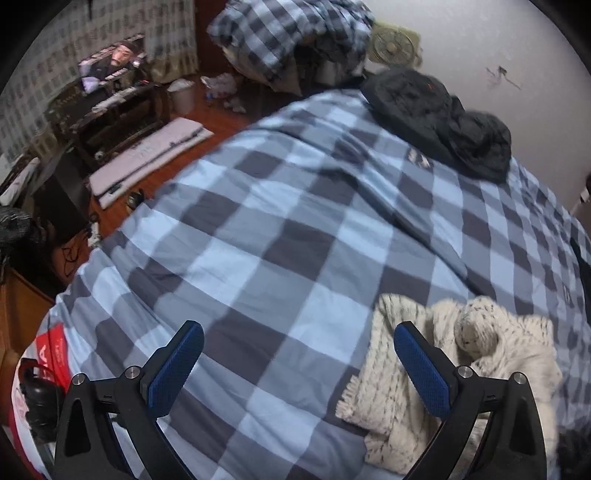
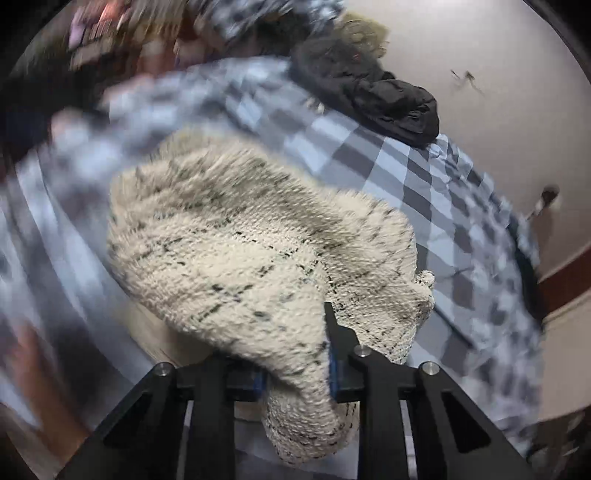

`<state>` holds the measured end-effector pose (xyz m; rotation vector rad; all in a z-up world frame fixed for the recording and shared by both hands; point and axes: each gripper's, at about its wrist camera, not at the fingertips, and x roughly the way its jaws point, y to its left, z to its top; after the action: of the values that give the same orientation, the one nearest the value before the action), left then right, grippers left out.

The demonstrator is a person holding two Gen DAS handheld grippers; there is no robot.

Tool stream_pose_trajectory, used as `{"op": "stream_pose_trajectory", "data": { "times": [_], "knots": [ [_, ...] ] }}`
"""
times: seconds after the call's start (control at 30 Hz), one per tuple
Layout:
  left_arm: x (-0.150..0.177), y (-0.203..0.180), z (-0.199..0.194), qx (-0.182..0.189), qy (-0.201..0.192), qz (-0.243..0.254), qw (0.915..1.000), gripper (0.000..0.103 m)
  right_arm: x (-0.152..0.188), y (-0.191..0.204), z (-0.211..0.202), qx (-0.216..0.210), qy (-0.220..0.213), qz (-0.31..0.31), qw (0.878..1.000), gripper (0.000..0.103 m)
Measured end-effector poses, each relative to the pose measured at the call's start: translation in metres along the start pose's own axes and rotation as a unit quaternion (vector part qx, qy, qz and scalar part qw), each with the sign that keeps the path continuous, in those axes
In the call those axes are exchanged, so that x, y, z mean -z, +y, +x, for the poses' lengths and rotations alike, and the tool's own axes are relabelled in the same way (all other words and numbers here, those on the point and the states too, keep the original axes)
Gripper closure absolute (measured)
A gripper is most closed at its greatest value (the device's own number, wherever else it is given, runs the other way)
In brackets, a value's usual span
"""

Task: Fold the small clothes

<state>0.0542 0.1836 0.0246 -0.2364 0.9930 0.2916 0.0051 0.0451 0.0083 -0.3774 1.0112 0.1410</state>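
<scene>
A cream knit garment with dark flecks (image 1: 461, 365) lies bunched on the blue checked bedspread (image 1: 280, 221) at the lower right of the left wrist view. My left gripper (image 1: 299, 350) is open and empty, its right finger over the garment's left edge. In the right wrist view my right gripper (image 2: 295, 373) is shut on the cream knit garment (image 2: 240, 240), which fills the middle of that blurred view above the bedspread (image 2: 424, 177).
A black jacket (image 1: 443, 118) lies at the far side of the bed by the white wall; it also shows in the right wrist view (image 2: 369, 92). A checked bundle (image 1: 288, 33) sits beyond it. A television (image 1: 110, 62), bin (image 1: 181, 94) and floor mat (image 1: 147, 158) stand left.
</scene>
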Motion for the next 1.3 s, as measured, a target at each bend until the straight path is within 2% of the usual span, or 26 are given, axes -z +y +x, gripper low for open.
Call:
{"op": "stream_pose_trajectory", "data": {
  "times": [0.1, 0.17, 0.23, 0.3, 0.37, 0.4, 0.43, 0.47, 0.5, 0.53, 0.6, 0.67, 0.73, 0.8, 0.83, 0.9, 0.97, 1.0, 1.07, 1.13, 1.2, 1.23, 1.3],
  "knots": [
    [-0.005, 0.012, -0.015, -0.023, -0.036, -0.017, 0.9989, 0.0, -0.011, 0.001, -0.028, -0.05, -0.043, 0.045, 0.997, 0.084],
    [-0.007, 0.02, -0.021, -0.033, -0.053, -0.028, 0.9976, 0.0, -0.009, 0.02, -0.024, -0.061, -0.052, 0.031, 0.996, 0.084],
    [-0.008, 0.026, -0.025, -0.034, -0.063, -0.037, 0.9968, 0.0, 0.0, 0.04, 0.0, -0.067, -0.036, 0.009, 0.997, 0.084],
    [-0.008, 0.027, -0.025, -0.026, -0.061, -0.034, 0.9972, 0.0, 0.006, 0.061, 0.039, -0.063, -0.002, -0.024, 0.998, 0.083],
    [-0.006, 0.021, -0.02, -0.013, -0.047, -0.016, 0.9987, 0.0, 0.018, 0.078, 0.072, -0.053, 0.027, -0.046, 0.997, 0.077],
    [-0.004, 0.017, -0.018, -0.008, -0.041, -0.005, 0.9991, 0.0, 0.023, 0.084, 0.081, -0.053, 0.027, -0.052, 0.997, 0.074],
    [-0.003, 0.011, -0.016, -0.001, -0.035, 0.007, 0.9994, 0.0, 0.025, 0.089, 0.082, -0.051, 0.02, -0.058, 0.997, 0.067],
    [-0.001, 0.005, -0.015, 0.005, -0.03, 0.02, 0.9993, 0.0, 0.027, 0.094, 0.08, -0.052, 0.015, -0.069, 0.996, 0.044],
    [0.001, 0.001, -0.015, 0.009, -0.028, 0.027, 0.9992, 0.0, 0.027, 0.098, 0.077, -0.069, 0.017, -0.084, 0.994, 0.029],
    [0.002, -0.005, -0.015, 0.013, -0.027, 0.037, 0.9989, 0.0, 0.025, 0.099, 0.074, -0.094, 0.024, -0.098, 0.99, 0.008],
    [0.003, -0.013, -0.016, 0.015, -0.029, 0.052, 0.9981, 0.0, 0.023, 0.094, 0.061, -0.12, 0.035, -0.104, 0.987, 0.007],
    [0.005, -0.018, -0.017, 0.016, -0.03, 0.063, 0.9974, 0.0, 0.021, 0.076, 0.04, -0.17, 0.044, -0.075, 0.982, 0.007],
    [0.008, -0.022, -0.017, 0.027, -0.024, 0.072, 0.9967, 0.0, 0.025, 0.042, 0.015, -0.246, 0.035, -0.021, 0.968, 0.007],
    [0.01, -0.027, -0.015, 0.041, -0.014, 0.084, 0.9955, 0.0, 0.037, 0.003, -0.003, -0.299, 0.022, 0.038, 0.953, 0.007],
    [0.013, -0.032, -0.013, 0.054, -0.005, 0.095, 0.994, 0.0, 0.04, -0.015, -0.005, -0.305, 0.017, 0.062, 0.95, 0.007],
    [0.017, -0.04, -0.01, 0.076, 0.012, 0.112, 0.9907, 0.0, 0.051, -0.049, -0.004, -0.291, 0.019, 0.119, 0.949, 0.007],
    [0.026, -0.052, -0.003, 0.102, 0.037, 0.138, 0.9845, 0.0, 0.053, -0.075, 0.012, -0.26, 0.039, 0.172, 0.949, 0.007],
    [0.031, -0.058, 0.002, 0.109, 0.051, 0.151, 0.9812, 0.0, 0.056, -0.085, 0.024, -0.254, 0.055, 0.198, 0.945, 0.007],
    [0.044, -0.07, 0.016, 0.108, 0.083, 0.178, 0.9746, 0.0, 0.063, -0.094, 0.057, -0.275, 0.099, 0.244, 0.925, 0.007],
    [0.061, -0.082, 0.04, 0.087, 0.119, 0.208, 0.9669, 0.0, 0.073, -0.088, 0.092, -0.303, 0.136, 0.274, 0.903, 0.007],
    [0.073, -0.087, 0.061, 0.072, 0.143, 0.215, 0.9635, 0.0, 0.077, -0.076, 0.117, -0.288, 0.175, 0.265, 0.903, 0.007],
    [0.078, -0.087, 0.073, 0.065, 0.16, 0.211, 0.9622, 0.0, 0.079, -0.07, 0.127, -0.296, 0.188, 0.265, 0.898, 0.007],
    [0.078, -0.083, 0.081, 0.08, 0.168, 0.195, 0.9631, 0.0, 0.077, -0.064, 0.137, -0.334, 0.202, 0.275, 0.879, 0.007]
  ]
}}
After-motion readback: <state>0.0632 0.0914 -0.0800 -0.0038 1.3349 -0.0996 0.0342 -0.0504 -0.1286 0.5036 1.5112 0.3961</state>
